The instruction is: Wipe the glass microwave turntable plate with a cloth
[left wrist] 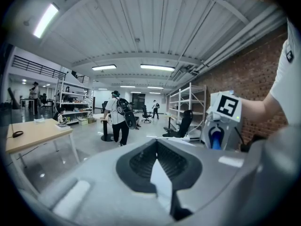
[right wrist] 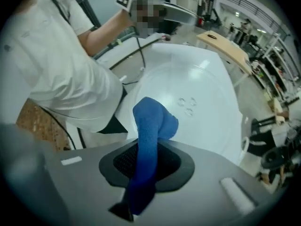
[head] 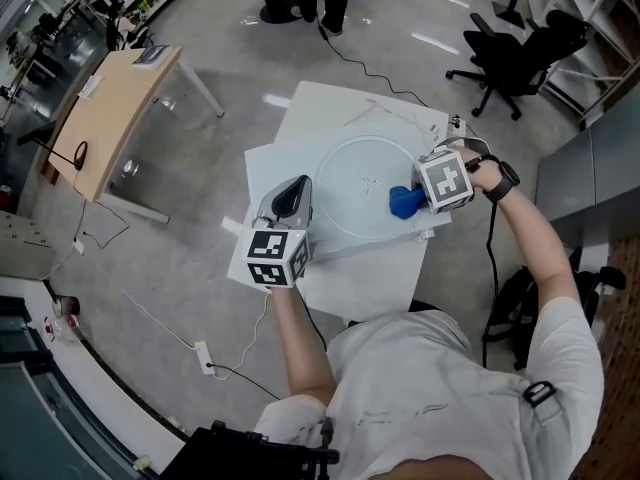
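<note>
Person: white shirt [head: 440, 388] fills the bottom of the head view, both forearms reaching forward over the bench [head: 330, 108].
Right hand-held gripper [head: 420, 203]: clenched on the blue cloth [head: 404, 201]; in the right gripper view the cloth runs up between the two jaws and bunches into a folded lump past their tips.
Cloth position: over the right part of the glass plate [head: 350, 173], just inside its rim; whether it presses on the glass cannot be told.
Left hand-held gripper [head: 290, 200]: jaws drawn together at the tips, only a narrow white sliver showing between them; what that sliver is cannot be told. It sits at the near-left edge of the white bench, just outside the plate's rim, pointing level across the room.
Glass plate: round and clear, lying flat at the middle of the white bench, between the two grippers.
Surroundings: wooden table [head: 110, 108] well apart at the left, black office chair [head: 515, 53] beyond the bench at the upper right.
</note>
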A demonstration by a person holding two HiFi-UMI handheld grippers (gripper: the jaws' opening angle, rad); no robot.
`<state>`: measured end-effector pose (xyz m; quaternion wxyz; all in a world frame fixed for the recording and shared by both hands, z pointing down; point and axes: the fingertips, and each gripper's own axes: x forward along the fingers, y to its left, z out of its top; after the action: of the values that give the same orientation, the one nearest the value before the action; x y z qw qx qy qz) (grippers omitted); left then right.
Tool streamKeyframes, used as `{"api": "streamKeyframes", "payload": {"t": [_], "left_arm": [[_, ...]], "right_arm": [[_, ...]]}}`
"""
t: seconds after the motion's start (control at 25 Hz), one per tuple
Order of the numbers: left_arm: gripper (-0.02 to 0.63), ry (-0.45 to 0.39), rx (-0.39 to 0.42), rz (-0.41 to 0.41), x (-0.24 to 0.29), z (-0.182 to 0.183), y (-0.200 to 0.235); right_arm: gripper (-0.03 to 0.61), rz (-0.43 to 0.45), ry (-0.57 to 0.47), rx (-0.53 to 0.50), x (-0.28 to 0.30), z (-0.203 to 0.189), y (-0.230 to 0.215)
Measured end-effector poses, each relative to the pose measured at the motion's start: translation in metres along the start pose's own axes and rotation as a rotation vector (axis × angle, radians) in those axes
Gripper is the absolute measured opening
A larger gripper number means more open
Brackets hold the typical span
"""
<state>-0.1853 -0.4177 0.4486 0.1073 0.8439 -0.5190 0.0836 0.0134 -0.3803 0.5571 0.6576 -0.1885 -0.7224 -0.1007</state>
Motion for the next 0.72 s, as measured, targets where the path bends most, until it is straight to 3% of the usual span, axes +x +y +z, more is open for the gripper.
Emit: {"api": "streamKeyframes", "payload": {"t": [0.12, 0.24, 0.32, 0.52, 0.6, 0.72], "left_arm": [[-0.002, -0.008, 0.016, 0.011, 0.000, -0.004, 0.004], [-0.002, -0.005, 0.016, 0.004, -0.003, 0.000, 0.001], [-0.002, -0.003, 0.012, 0.000, -0.006, 0.004, -0.002], [-0.002, -0.017, 0.011, -0.005, -0.011, 0.009, -0.004], [-0.002, -0.013, 0.013, -0.004, -0.012, 0.008, -0.004], [-0.002, -0.003, 0.012, -0.008, -0.013, 0.004, -0.005]], "right_arm": [[0.071, 0.127, -0.117, -0.105, 0.015, 0.034, 0.024], [0.072, 0.125, -0.263, -0.131, 0.019, 0.082, 0.015], [0.074, 0.046, -0.329, -0.092, 0.021, 0.104, -0.009], [0.074, -0.226, -0.512, 0.134, 0.001, 0.131, -0.089], [0.074, -0.353, -0.487, 0.169, -0.003, 0.119, -0.115], [0.074, -0.491, -0.323, 0.186, -0.002, 0.082, -0.137]]}}
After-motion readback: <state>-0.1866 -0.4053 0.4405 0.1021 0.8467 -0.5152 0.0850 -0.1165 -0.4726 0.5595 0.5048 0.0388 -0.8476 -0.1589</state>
